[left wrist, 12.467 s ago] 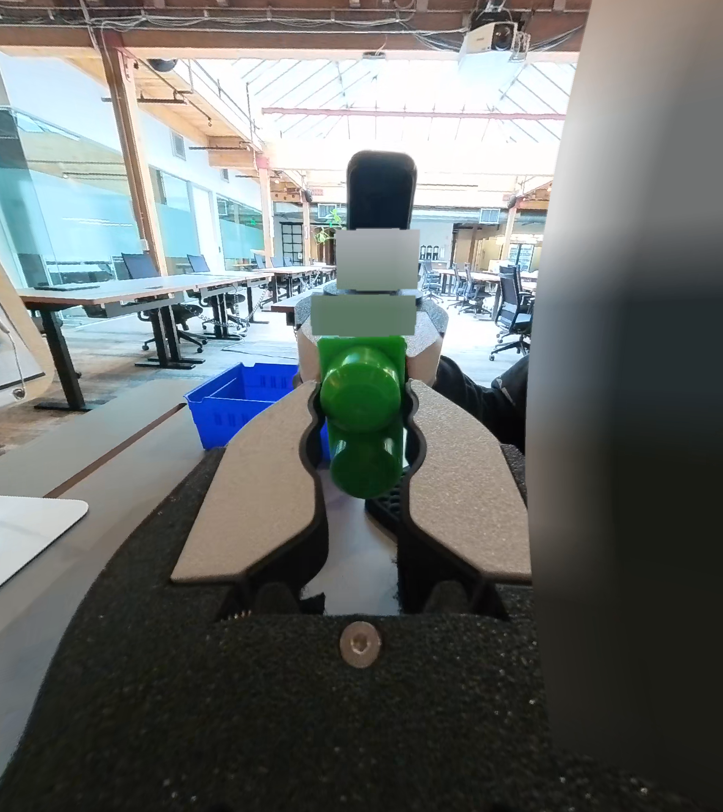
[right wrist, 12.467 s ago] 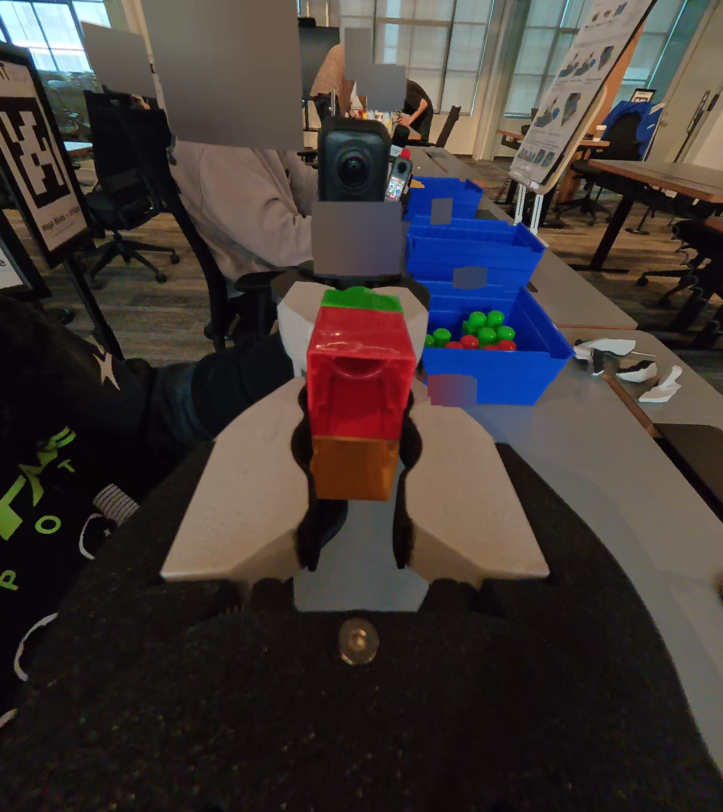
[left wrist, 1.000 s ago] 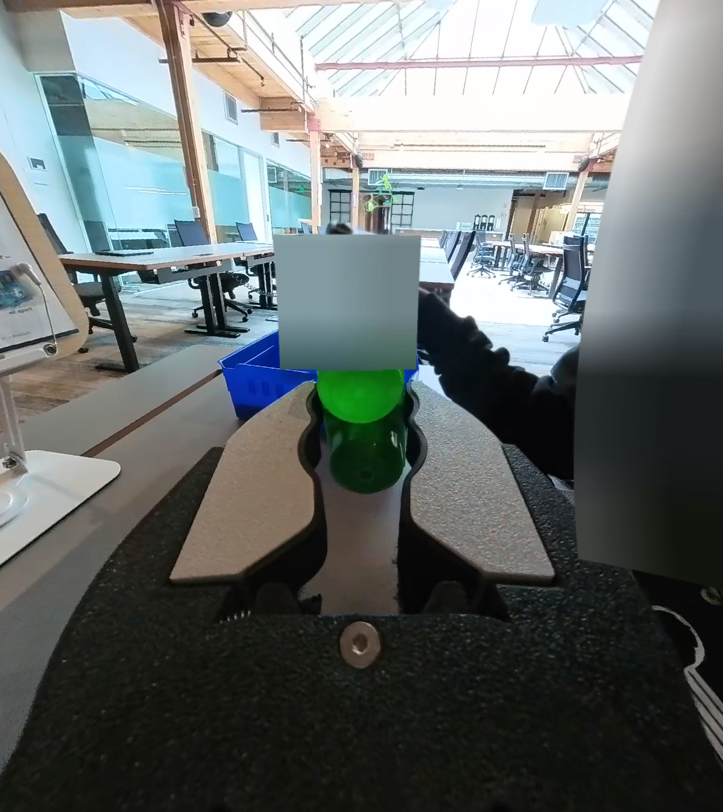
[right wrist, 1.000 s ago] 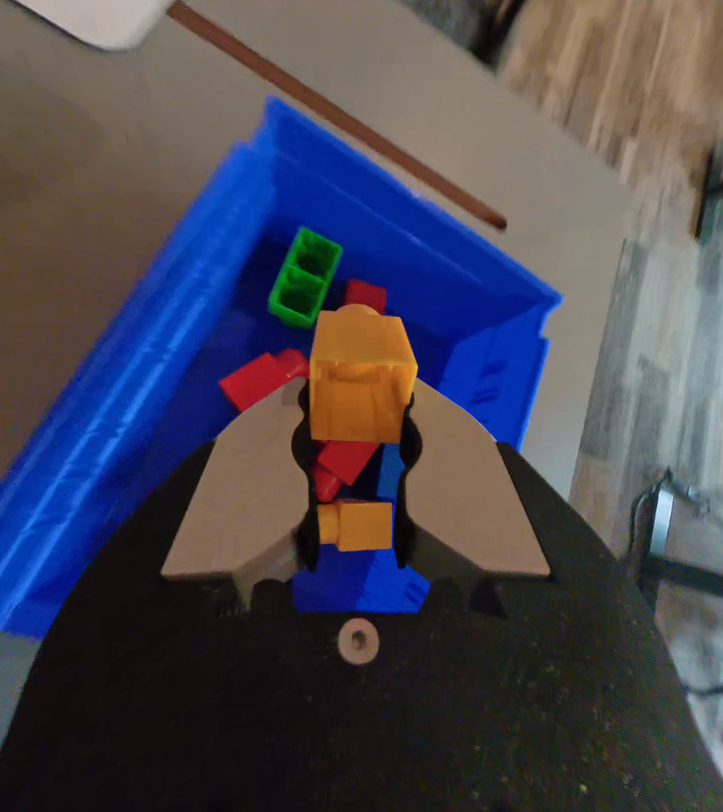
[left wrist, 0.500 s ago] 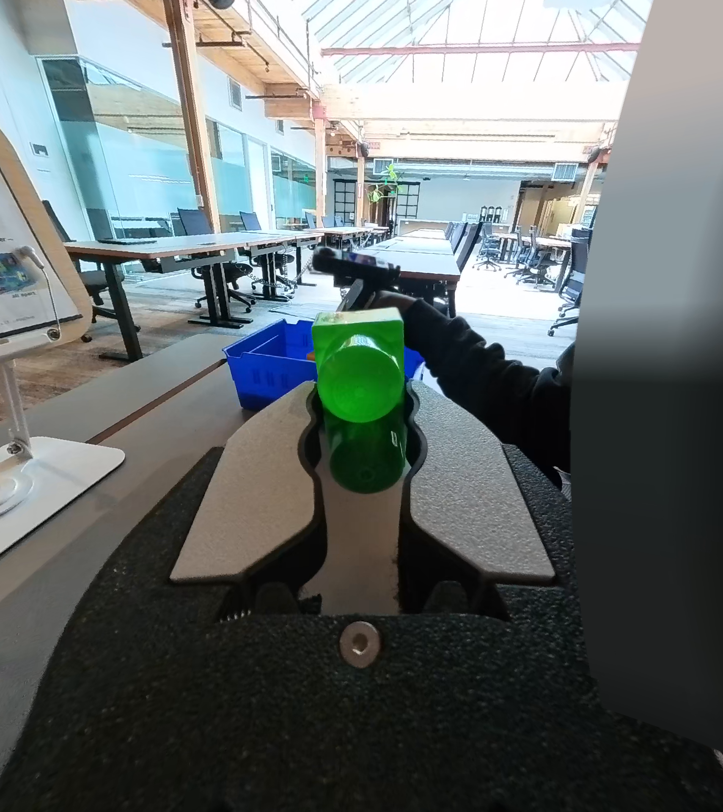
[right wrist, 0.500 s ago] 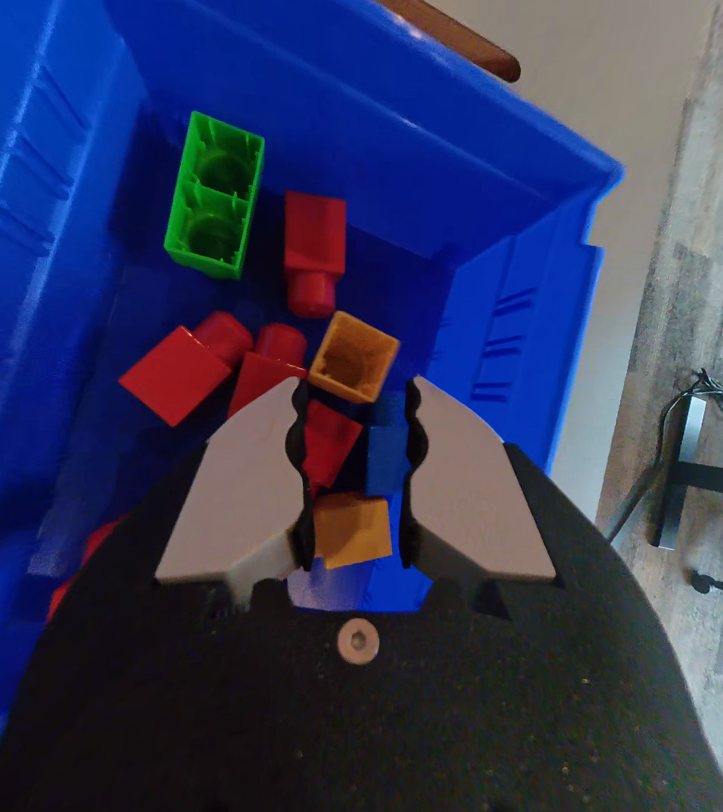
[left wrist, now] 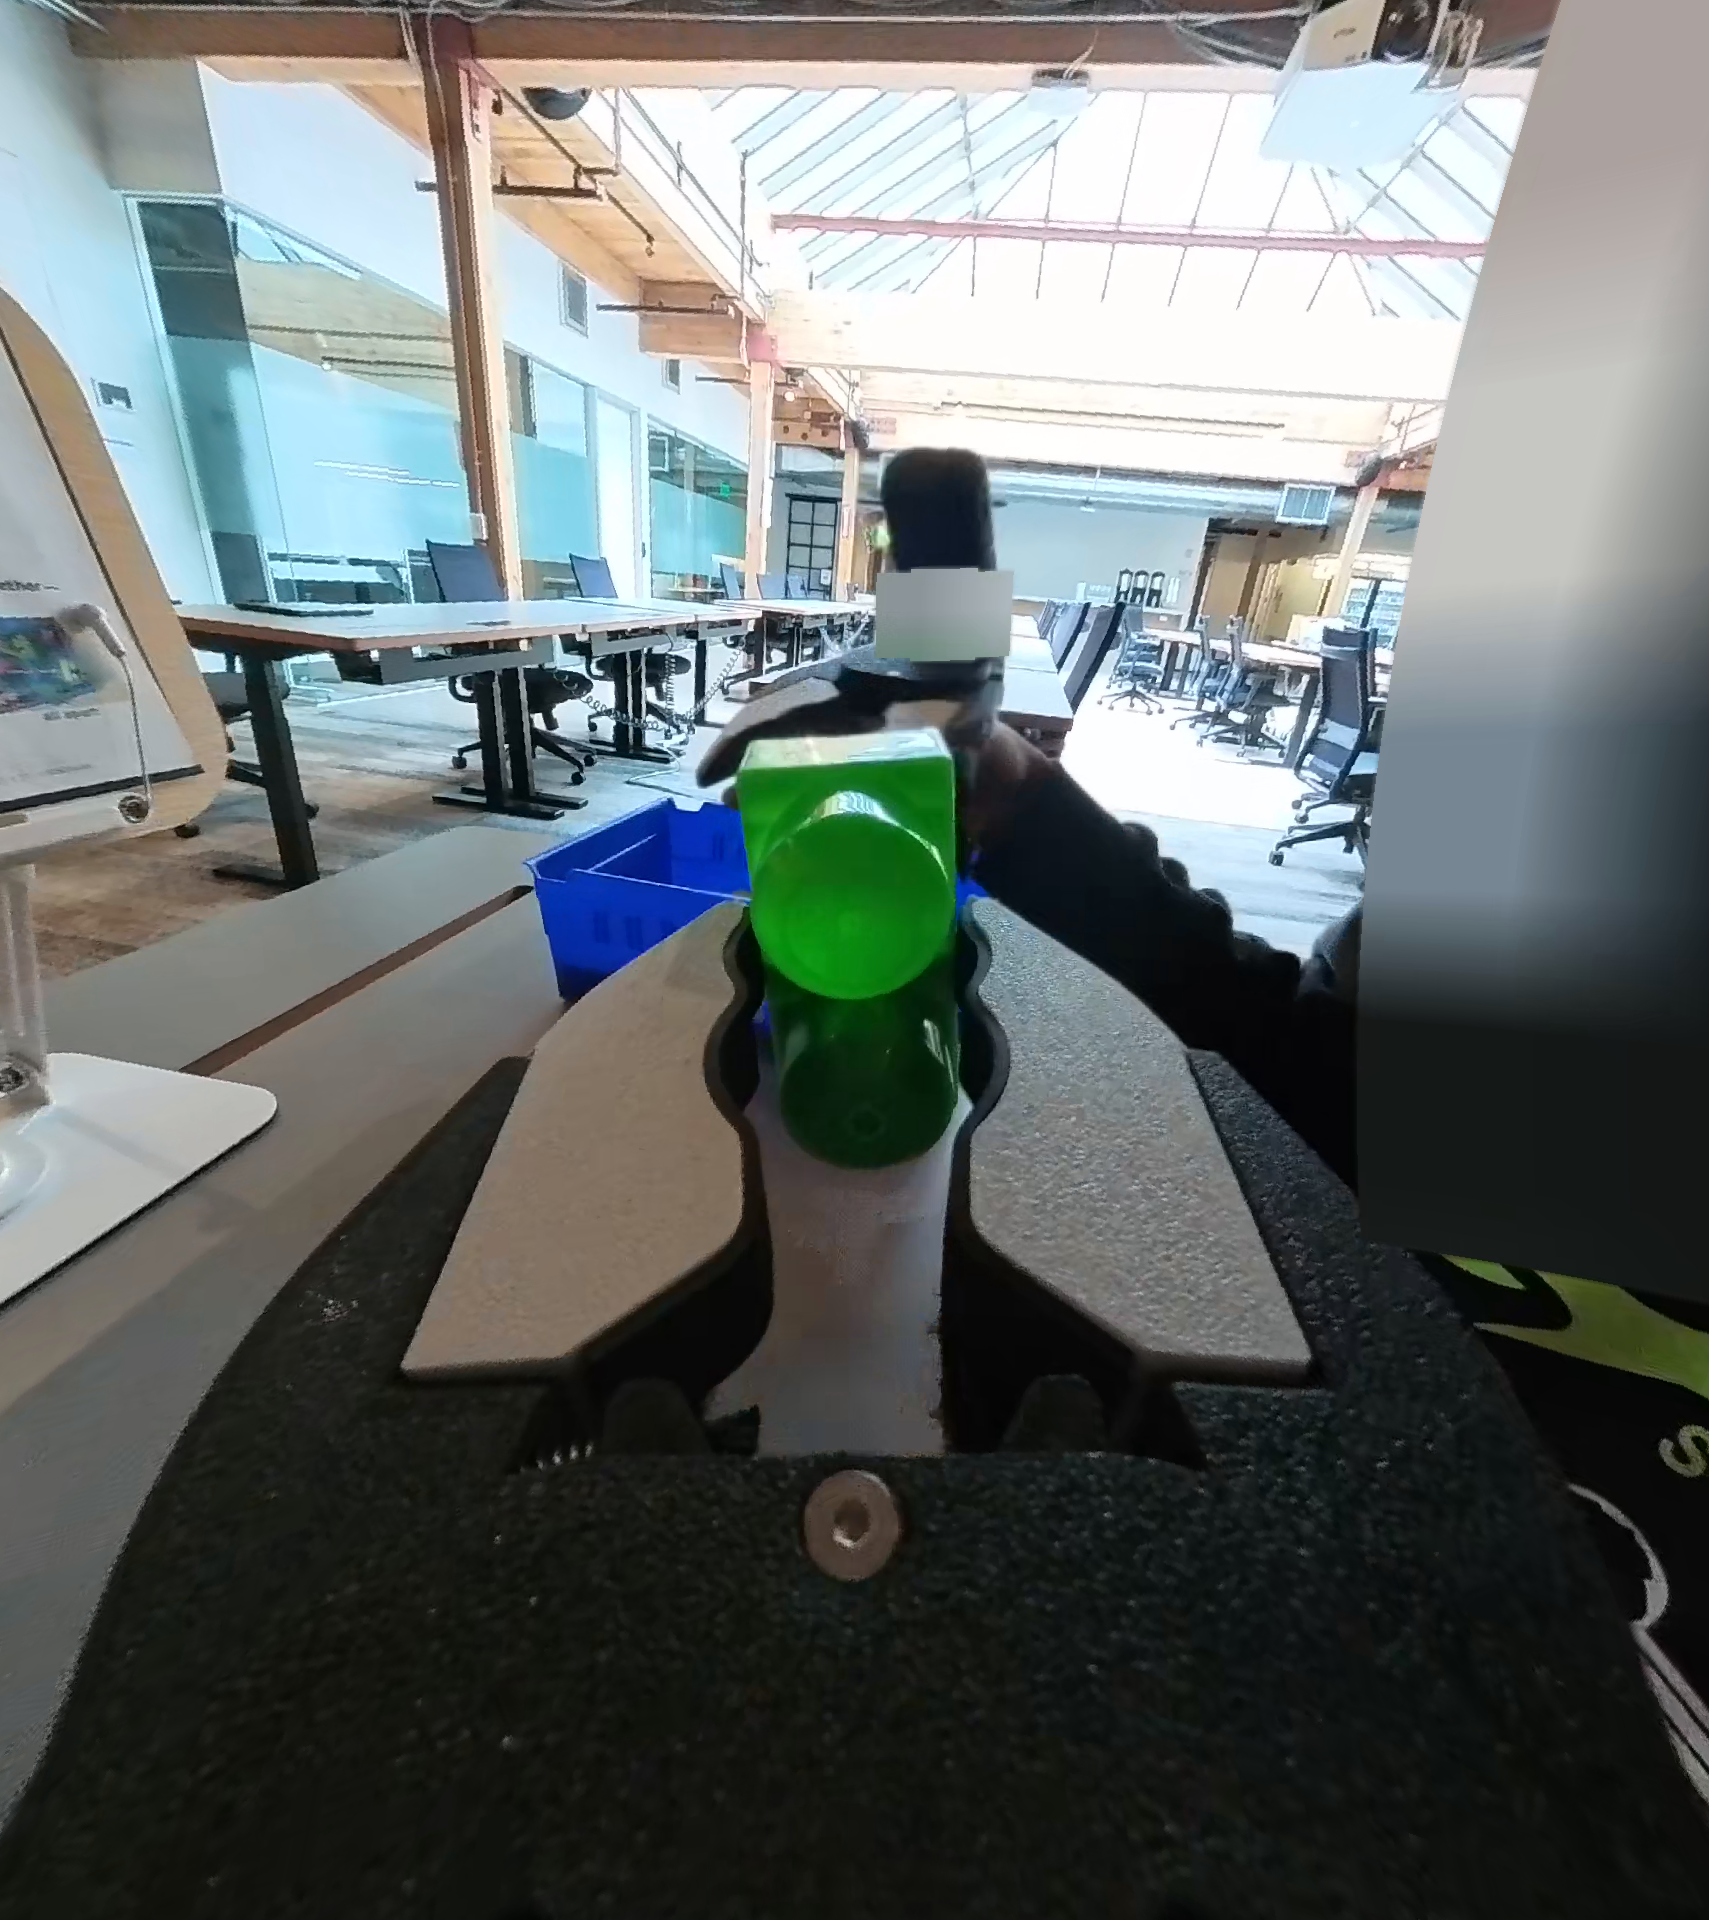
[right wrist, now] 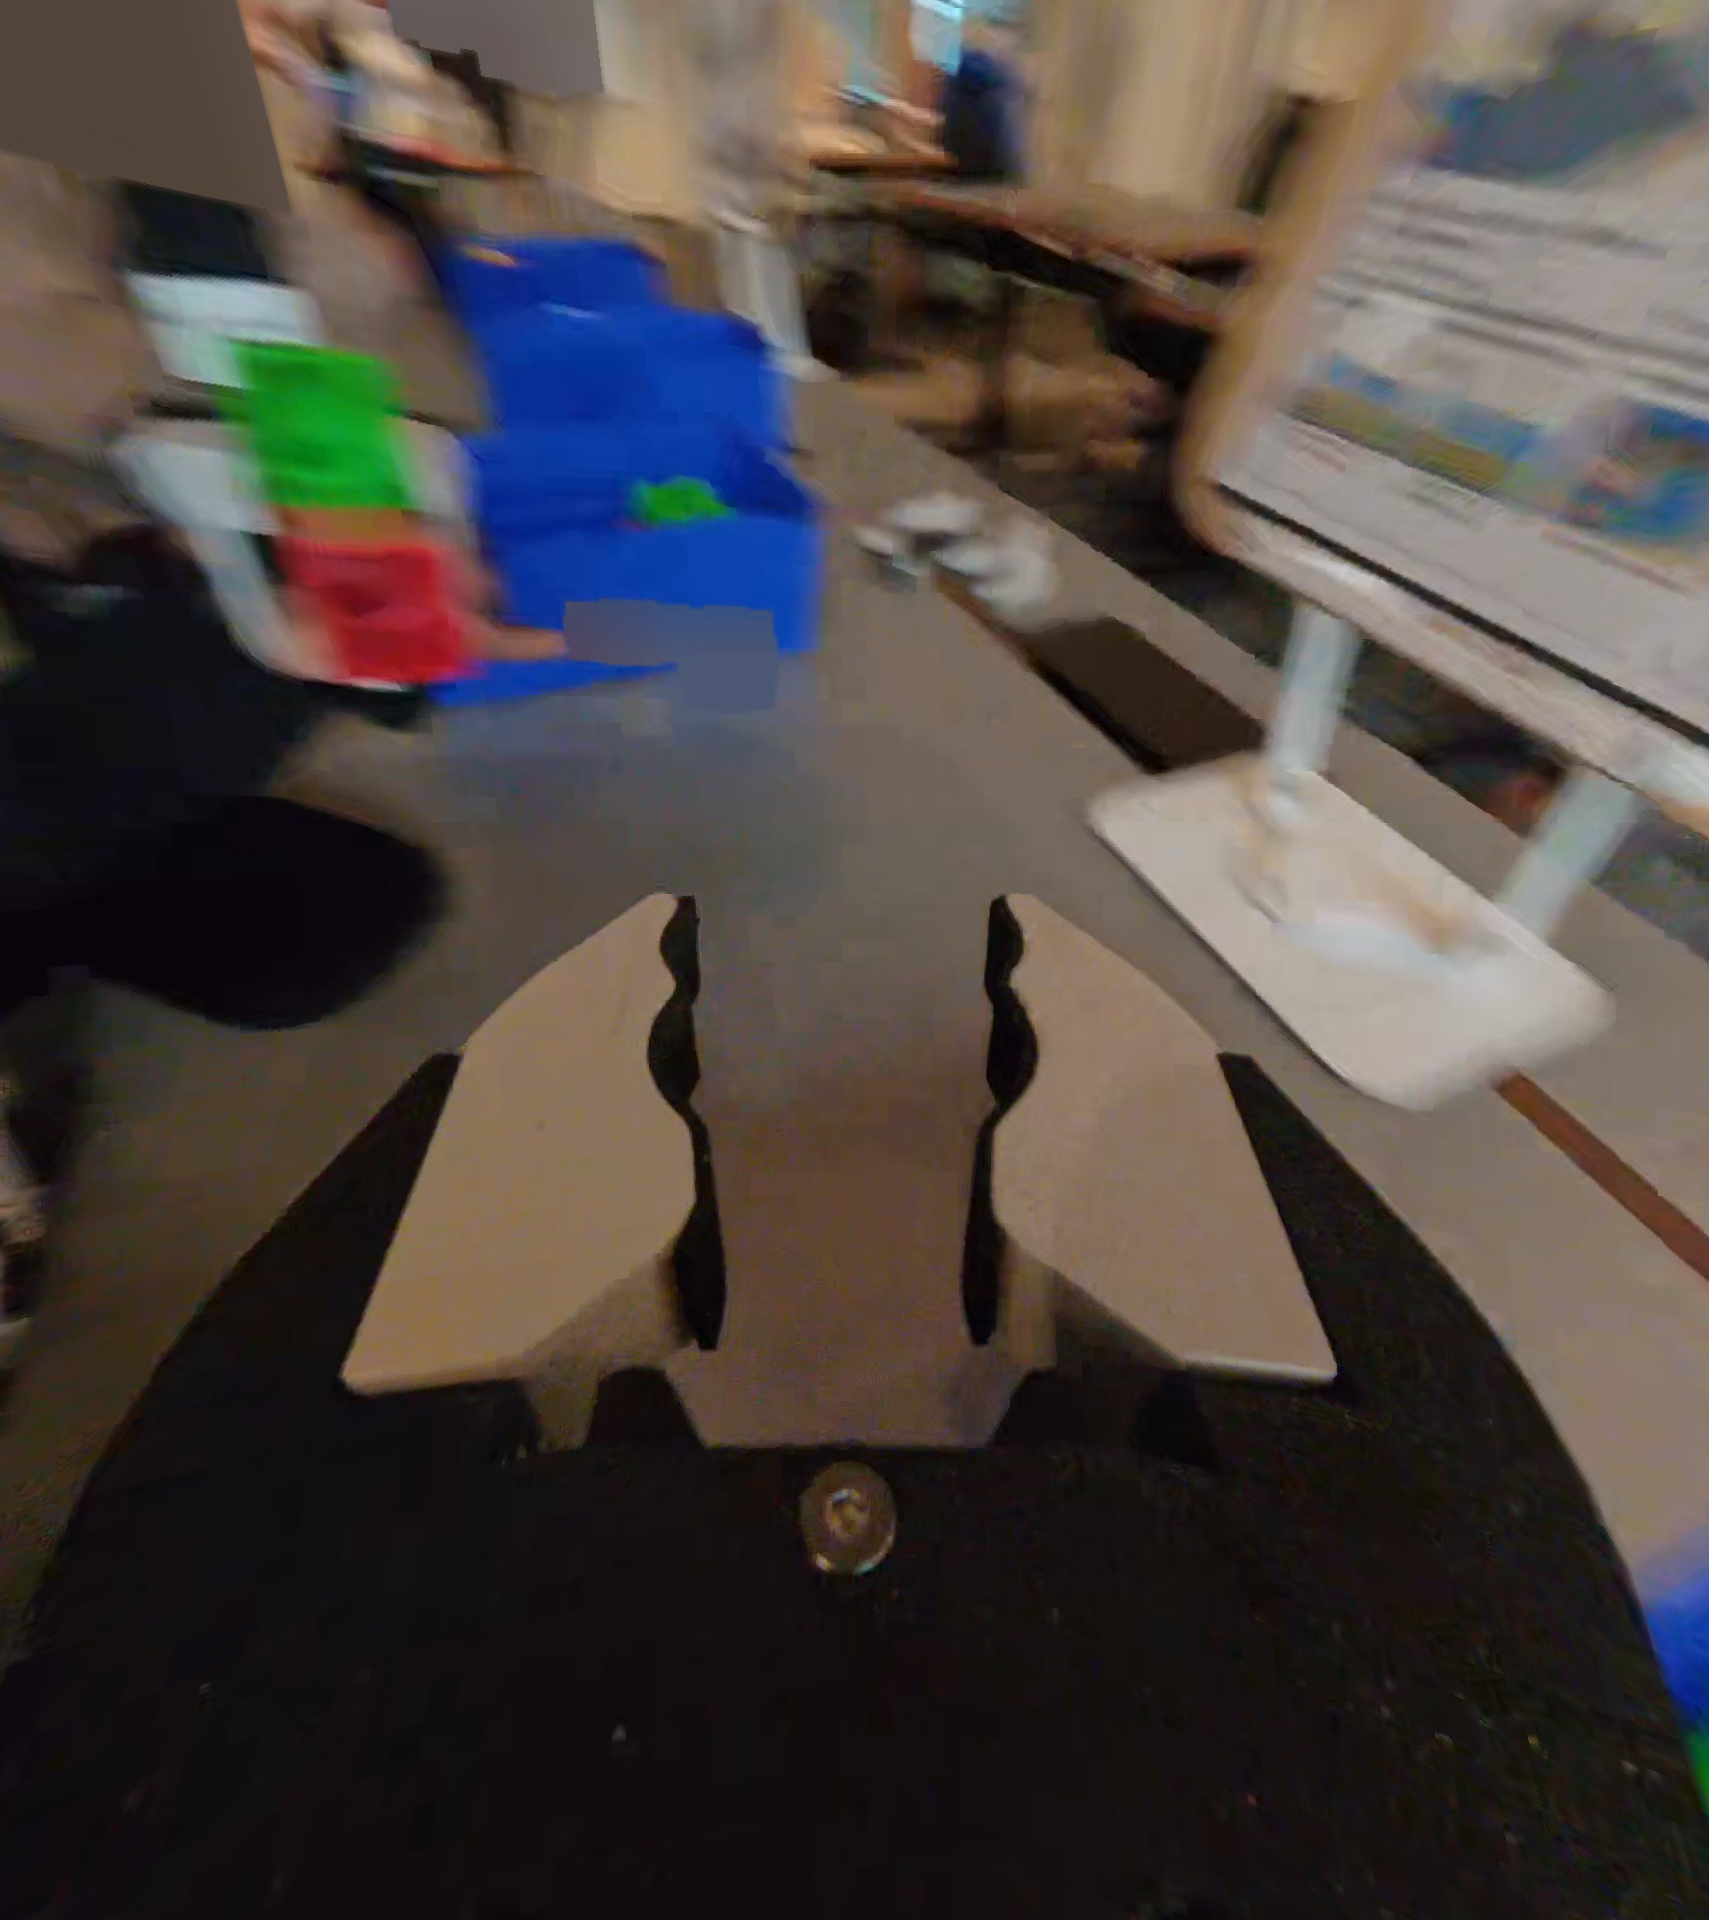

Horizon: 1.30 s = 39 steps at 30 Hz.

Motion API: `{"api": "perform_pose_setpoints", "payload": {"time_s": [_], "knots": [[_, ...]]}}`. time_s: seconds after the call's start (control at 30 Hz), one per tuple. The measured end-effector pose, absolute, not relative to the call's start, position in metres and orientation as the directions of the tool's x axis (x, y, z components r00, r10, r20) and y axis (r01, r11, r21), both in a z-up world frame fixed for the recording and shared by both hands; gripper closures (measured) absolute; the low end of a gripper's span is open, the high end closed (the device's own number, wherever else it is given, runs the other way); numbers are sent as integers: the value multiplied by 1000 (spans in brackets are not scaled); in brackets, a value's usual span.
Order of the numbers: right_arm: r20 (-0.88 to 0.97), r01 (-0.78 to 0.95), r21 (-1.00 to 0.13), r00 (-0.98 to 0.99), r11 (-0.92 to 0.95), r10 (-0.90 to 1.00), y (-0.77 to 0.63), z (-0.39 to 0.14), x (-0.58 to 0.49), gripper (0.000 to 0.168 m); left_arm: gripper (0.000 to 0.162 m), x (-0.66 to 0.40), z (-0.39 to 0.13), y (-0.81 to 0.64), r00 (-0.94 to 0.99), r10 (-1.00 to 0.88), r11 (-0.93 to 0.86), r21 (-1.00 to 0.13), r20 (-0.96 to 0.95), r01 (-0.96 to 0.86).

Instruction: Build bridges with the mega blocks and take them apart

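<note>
Jaws of the left gripper point(left wrist: 850, 997) are clamped on a green block point(left wrist: 848, 914), which sits squarely between the two fingertips with its round studs pointing back toward the camera; one stud lies low in the gap between the jaws and the other stands above it, past the tips. Beyond the block, in the left wrist view, a blue bin point(left wrist: 637, 894) rests on the grey surface point(left wrist: 330, 997), and a dark-sleeved arm point(left wrist: 1120, 904) reaches across behind the block, holding the right gripper point(left wrist: 834, 707) above the bin. A sign on a white stand point(left wrist: 29, 1132) is at the left edge of the surface. Seen in its own, heavily blurred view, the right gripper point(right wrist: 842, 914) has its jaws apart with nothing between them, only bare grey surface point(right wrist: 933, 790) showing through the gap. Far off to the upper left of that view, well apart from the open jaws, the green block point(right wrist: 320, 426) appears with a red block point(right wrist: 377, 608) directly below it, though the blur hides how they join or what grips them. More blue bins point(right wrist: 621, 436) stand behind them, and a white stand base point(right wrist: 1349, 935) lies to the right.
</note>
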State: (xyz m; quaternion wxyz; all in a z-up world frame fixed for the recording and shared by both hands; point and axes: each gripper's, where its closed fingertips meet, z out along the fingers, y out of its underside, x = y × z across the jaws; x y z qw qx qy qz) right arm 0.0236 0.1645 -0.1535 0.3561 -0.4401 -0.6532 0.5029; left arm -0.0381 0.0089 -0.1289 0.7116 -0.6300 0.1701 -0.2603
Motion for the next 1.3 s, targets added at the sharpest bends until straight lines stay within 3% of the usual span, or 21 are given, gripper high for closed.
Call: {"api": "perform_pose_setpoints", "payload": {"time_s": [0.17, 0.33, 0.4, 0.53, 1.3], "knots": [[-26, 21, -1000, -647, -16, 762, 61, -130, -7, 102, 127, -33, -136, 14, 796, -598, 56, -986, 92, 156], [-61, 70, -997, -723, -14, 688, 26, -152, -18, 103, 127, -24, -142, 17, 774, -626, 36, -988, 94, 149], [-51, 58, -998, -759, -11, 649, 18, -153, -14, 112, 127, -21, -144, 17, 768, -634, 31, -989, 91, 142], [-35, 43, -999, -755, -4, 655, 19, -153, -14, 132, 127, -16, -146, 17, 758, -646, 26, -991, 83, 130], [3, 175, -959, -783, 225, 622, 29, -171, 9, 133, 127, -1, -161, 15, 734, -674, -81, -996, 87, 44]]}}
